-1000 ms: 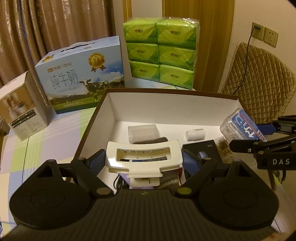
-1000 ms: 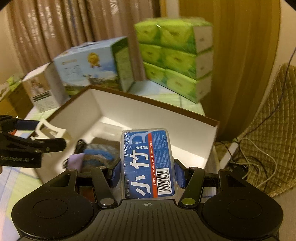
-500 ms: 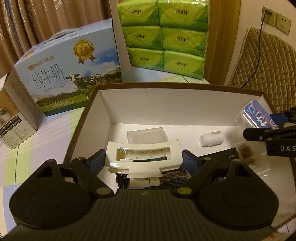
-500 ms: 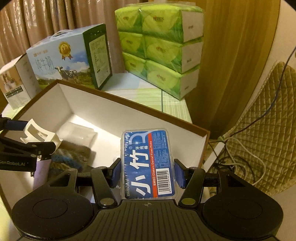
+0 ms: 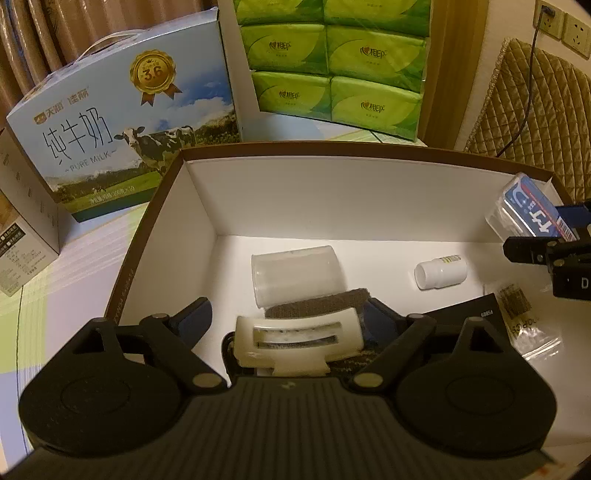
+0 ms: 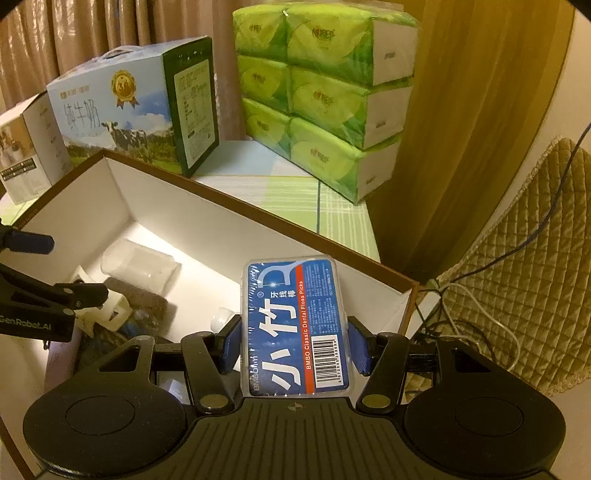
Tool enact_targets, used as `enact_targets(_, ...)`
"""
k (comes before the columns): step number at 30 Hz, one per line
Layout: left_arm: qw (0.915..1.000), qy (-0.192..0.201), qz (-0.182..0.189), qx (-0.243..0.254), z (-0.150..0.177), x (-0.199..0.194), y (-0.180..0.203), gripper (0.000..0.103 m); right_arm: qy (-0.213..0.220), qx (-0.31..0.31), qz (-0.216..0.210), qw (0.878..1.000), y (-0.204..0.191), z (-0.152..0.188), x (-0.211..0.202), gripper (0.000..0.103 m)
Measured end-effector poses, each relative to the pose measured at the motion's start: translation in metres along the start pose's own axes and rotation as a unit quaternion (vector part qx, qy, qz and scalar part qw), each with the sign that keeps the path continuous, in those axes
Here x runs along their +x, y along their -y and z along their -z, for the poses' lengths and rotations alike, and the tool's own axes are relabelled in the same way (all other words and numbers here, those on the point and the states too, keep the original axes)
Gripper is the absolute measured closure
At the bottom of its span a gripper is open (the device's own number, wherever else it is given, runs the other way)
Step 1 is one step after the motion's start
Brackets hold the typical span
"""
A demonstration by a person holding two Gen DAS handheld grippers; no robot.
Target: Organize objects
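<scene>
— Covering the table [image 6: 295, 177] is a cloth checked in pale green and white, and on it a large open box [image 5: 332, 184] with white walls and a brown rim is set. What is seen behind it?

— A blue milk carton [image 5: 122, 122] with a cow printed on it is stood just past the far left corner, a smaller white carton [image 5: 22, 229] is placed to its left, and a wrapped stack of green tissue packs [image 5: 332, 62] is set behind the far wall. Brown curtains [image 6: 92, 29] are hung at the back, a quilted cushion [image 6: 517, 277] is seen to the right with cables across it, and wall sockets [image 5: 565, 26] are fixed above it.

— How are the tools held?

— The left gripper [image 5: 288, 321] is spread wide; its jaws have just been opened further, and the cream hair clip [image 5: 299, 343] is seen between them, clear of both pads, lying on a dark cloth [image 5: 317, 306] inside the box. The right gripper [image 6: 295, 347] is pinched on a blue floss pick case [image 6: 295, 328], which is held above the right end of the box.

— What else is lying in the box?

— A clear plastic cup [image 5: 295, 277] on its side, a small white bottle [image 5: 439, 273], a black card [image 5: 461, 317] and a small clear bag [image 5: 528, 325] are seen on the floor of it.
</scene>
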State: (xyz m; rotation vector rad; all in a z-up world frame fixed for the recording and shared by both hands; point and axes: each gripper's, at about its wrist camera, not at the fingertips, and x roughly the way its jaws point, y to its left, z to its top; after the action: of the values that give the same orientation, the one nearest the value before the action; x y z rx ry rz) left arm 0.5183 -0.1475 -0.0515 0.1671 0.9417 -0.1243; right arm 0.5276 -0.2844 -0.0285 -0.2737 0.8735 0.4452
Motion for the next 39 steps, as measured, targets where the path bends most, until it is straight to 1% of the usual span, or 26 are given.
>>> enact_targets(7, 1.0, -0.002, -0.002, -0.007, -0.001, -0.001, -0.003, 0.01, 0.004, -0.004, 0.016, 1.0, 0.004, -0.003, 0.002, 0.048)
enact_targets(13, 0.9998, -0.005, -0.003, -0.017, 0.003, -0.008, -0.007, 0.009, 0.007, 0.002, -0.001, 1.0, 0.006, 0.0, -0.006, 0.048)
enact_targets(14, 0.9998, -0.005, -0.004, -0.019, 0.003, -0.01, -0.007, 0.006, 0.008, 0.004, -0.006, 1.0, 0.006, 0.001, -0.009, 0.047)
enact_targets(15, 0.9998, -0.005, -0.004, -0.02, 0.004, -0.013, -0.007, 0.005, 0.009, 0.006, -0.011, 1.0, 0.005, 0.003, -0.011, 0.044)
enact_targets(18, 0.9997, -0.001, -0.003, -0.023, 0.007, -0.02, -0.007, 0.004, 0.016, 0.007, -0.02, 1.0, 0.002, 0.009, -0.02, 0.029)
enact_targets(20, 0.9996, 0.001, -0.002, -0.028, 0.009, -0.025, -0.008, 0.004, 0.021, 0.008, -0.03, 0.999, 0.0, 0.013, -0.027, 0.025)
enact_targets(22, 0.9995, 0.003, -0.003, -0.033, 0.01, -0.032, -0.008, 0.004, 0.026, 0.008, -0.039, 0.999, -0.002, 0.017, -0.036, 0.018)
enact_targets(25, 0.9993, 0.008, -0.004, -0.037, 0.013, -0.042, -0.008, 0.004, 0.039, 0.006, -0.05, 0.998, -0.007, 0.023, -0.049, 0.009)
enact_targets(28, 0.9989, 0.016, -0.006, -0.044, 0.015, -0.055, -0.008, 0.004, 0.048, 0.005, -0.058, 0.997, -0.012, 0.031, -0.064, 0.004)
enact_targets(29, 0.9987, 0.018, -0.007, -0.048, 0.016, -0.059, -0.008, 0.003, 0.05, 0.004, -0.059, 0.997, -0.014, 0.034, -0.068, 0.002)
enact_targets(34, 0.9976, 0.032, -0.011, -0.061, 0.024, -0.083, -0.004, 0.001, 0.056, -0.001, -0.065, 0.996, -0.022, 0.049, -0.086, 0.002)
enact_targets(39, 0.9962, 0.043, -0.019, -0.073, 0.035, -0.108, 0.001, 0.001, 0.062, 0.005, -0.076, 0.995, -0.024, 0.062, -0.101, 0.002)
